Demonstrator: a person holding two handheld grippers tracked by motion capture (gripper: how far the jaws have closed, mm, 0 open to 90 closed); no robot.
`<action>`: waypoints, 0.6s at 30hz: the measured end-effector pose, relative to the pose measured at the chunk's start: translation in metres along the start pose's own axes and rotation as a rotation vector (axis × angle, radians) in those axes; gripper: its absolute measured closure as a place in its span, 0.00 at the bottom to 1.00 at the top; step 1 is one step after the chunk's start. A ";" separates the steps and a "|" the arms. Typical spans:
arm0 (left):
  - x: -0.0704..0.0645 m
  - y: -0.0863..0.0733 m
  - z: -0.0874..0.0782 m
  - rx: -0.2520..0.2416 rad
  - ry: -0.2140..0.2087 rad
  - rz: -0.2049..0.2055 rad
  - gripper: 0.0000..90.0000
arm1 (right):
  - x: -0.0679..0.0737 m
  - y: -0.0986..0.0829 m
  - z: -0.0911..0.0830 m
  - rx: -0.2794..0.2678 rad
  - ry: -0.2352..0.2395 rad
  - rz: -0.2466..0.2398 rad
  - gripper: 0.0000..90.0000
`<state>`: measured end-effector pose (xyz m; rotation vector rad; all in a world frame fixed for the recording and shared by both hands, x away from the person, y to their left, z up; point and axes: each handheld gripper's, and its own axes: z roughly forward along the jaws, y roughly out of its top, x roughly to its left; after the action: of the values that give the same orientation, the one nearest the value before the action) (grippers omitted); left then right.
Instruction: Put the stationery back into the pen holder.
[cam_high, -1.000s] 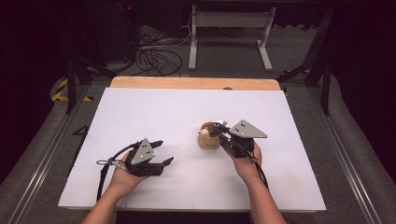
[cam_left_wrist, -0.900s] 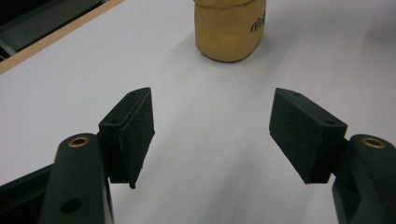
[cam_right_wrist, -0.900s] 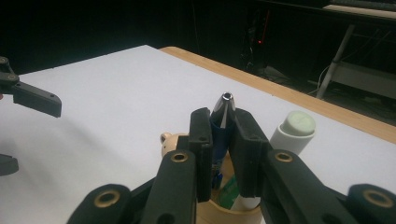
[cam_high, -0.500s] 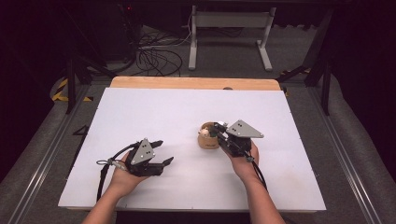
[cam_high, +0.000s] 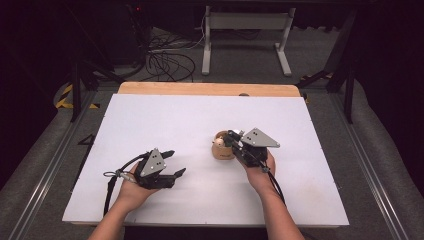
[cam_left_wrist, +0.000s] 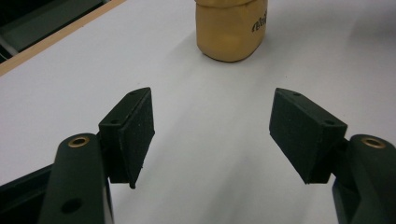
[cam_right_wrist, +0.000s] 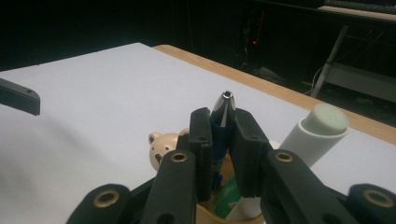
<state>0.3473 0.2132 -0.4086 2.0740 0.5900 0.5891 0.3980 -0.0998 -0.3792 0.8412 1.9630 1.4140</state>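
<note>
1. My right gripper (cam_right_wrist: 223, 140) is clamped on a blue pen (cam_right_wrist: 222, 116). The pen stands nearly upright between the two pads, its metal tip pointing up and clear of them.
2. The pen's lower end sits inside the tan pen holder (cam_high: 221, 149), which stands on the white table (cam_high: 165, 120) right of centre. The pen's long axis runs roughly vertical, in line with the holder's opening, so I judge any lift or push should follow that axis.
3. In the right gripper view, a white cylindrical stick with a pale green cap (cam_right_wrist: 317, 133) leans out of the same holder just beside my right pad. A small bear figure (cam_right_wrist: 162, 148) sits at the holder's near rim, on the left of my jaws.
4. My left gripper (cam_high: 167, 165) rests low over the table, well apart from the holder, jaws spread wide and holding nothing. Its camera looks straight at the holder (cam_left_wrist: 231, 28), ahead and slightly right of centre.
5. The right hand (cam_high: 260, 167) is the one at the holder; the left is the far one.
6. Hard to make out: how deep the pen goes into the holder, since my jaws hide its barrel. A green-and-white item (cam_right_wrist: 229, 200) below them is cut off. The holder's top is cropped in the left gripper view, and its printed lettering is unreadable.
</note>
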 end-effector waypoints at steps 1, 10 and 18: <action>0.000 0.000 0.000 0.000 0.001 0.000 0.35 | 0.000 0.000 0.000 -0.002 0.000 0.000 0.89; 0.000 0.000 0.000 0.006 -0.001 0.003 0.35 | -0.002 0.000 0.001 -0.011 -0.008 0.007 0.88; 0.000 0.000 0.000 0.000 0.002 0.001 0.35 | -0.003 0.001 -0.001 -0.014 -0.017 0.001 0.83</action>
<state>0.3474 0.2132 -0.4085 2.0744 0.5902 0.5923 0.3996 -0.1023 -0.3780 0.8460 1.9382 1.4148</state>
